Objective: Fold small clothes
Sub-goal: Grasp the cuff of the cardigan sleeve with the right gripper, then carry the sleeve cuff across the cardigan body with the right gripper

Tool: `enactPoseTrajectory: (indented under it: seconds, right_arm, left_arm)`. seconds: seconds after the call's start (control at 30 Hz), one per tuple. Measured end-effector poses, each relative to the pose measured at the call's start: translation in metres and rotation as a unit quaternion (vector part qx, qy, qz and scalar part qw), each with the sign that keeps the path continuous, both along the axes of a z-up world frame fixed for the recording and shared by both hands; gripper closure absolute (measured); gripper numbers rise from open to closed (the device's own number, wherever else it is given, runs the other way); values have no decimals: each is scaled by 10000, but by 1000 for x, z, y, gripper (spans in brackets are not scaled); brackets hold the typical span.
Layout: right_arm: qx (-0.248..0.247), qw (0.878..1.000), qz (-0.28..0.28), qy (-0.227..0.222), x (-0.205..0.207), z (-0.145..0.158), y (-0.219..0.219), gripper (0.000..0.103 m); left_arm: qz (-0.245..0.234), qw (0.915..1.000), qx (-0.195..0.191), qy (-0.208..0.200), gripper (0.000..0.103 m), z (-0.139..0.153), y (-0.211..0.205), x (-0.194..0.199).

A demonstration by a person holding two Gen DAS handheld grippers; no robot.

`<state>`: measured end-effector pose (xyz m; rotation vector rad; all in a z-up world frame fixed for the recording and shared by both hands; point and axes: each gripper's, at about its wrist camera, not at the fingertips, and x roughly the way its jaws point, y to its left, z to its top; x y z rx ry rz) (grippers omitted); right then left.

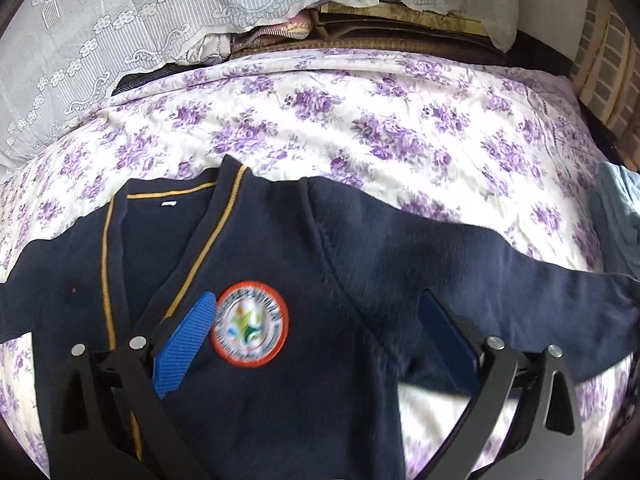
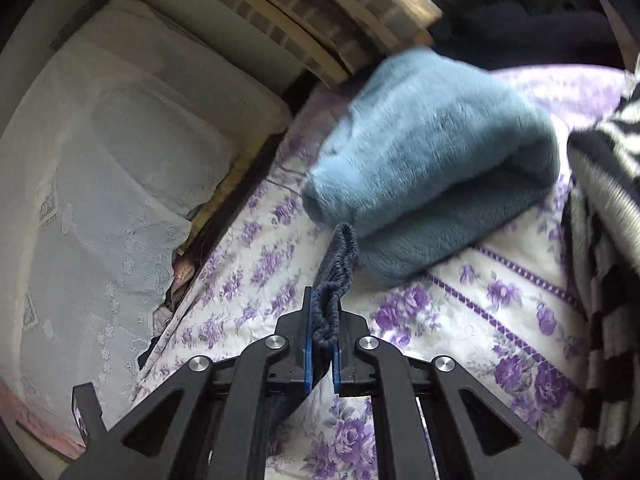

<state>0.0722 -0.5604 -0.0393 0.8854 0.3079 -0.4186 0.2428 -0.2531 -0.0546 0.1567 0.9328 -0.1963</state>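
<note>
Here my right gripper (image 2: 323, 320) clamps the navy knit cardigan (image 1: 280, 248) cuff; my left gripper (image 1: 316, 320) gapes above its round crest badge (image 1: 251, 325), and a fluffy blue garment (image 2: 432, 160) lies near the floral bedspread (image 1: 360, 112) edge.

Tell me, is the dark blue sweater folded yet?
Not yet. The navy cardigan lies spread flat on the flowery bedsheet, badge up, one sleeve stretched sideways. In hand: the right gripper is shut on a knitted navy cuff, probably that sleeve's end. The left gripper is open over the badge. A folded fluffy blue garment looks done. All the cardigan's folds remain.
</note>
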Motion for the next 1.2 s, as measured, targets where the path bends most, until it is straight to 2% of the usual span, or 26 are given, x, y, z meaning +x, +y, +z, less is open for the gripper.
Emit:
enactPoseTrajectory:
  seconds: [0.07, 0.13, 0.17, 0.2, 0.27, 0.37, 0.43, 0.63, 0.73, 0.97, 1.2]
  right_arm:
    - [145, 9993, -92, 321, -1, -10, -7, 96]
    - [785, 9941, -82, 741, 8, -39, -22, 96]
    - [976, 9922, -94, 770, 10, -46, -25, 96]
    - [985, 9924, -93, 737, 9, -45, -27, 96]
    - [711, 9945, -113, 761, 7, -39, -21, 96]
    - [389, 9971, -85, 647, 2, -29, -12, 96]
    - [62, 9981, -30, 613, 3, -20, -5, 96]
    - [-471, 9973, 390, 408, 6, 8, 20, 96]
    - [-690, 9946, 724, 291, 17, 25, 43, 96]
    - [-698, 9860, 1517, 23, 63, 58, 97, 96]
    - [-867, 9677, 2365, -51, 112, 75, 177, 96]
  left_arm:
    - [-67, 9997, 210, 91, 4, -15, -8, 4]
    - [-140, 9985, 454, 287, 4, -37, -14, 9]
    - [-111, 9993, 333, 151, 4, -35, -12, 7]
    - [-142, 9992, 324, 208, 4, -34, -11, 7]
    - [-220, 9989, 292, 300, 5, -30, -8, 8]
    - [-201, 9990, -83, 398, 5, -19, 11, 4]
    - [-150, 9987, -199, 445, 5, -14, 25, 2]
    - [36, 9991, 1, 429, 5, -12, 60, 3]
    - [34, 9989, -120, 443, 5, -9, 69, 5]
    - [-119, 9993, -161, 321, 5, -4, 65, 14]
    - [-110, 9966, -679, 442, 5, 2, 85, 30]
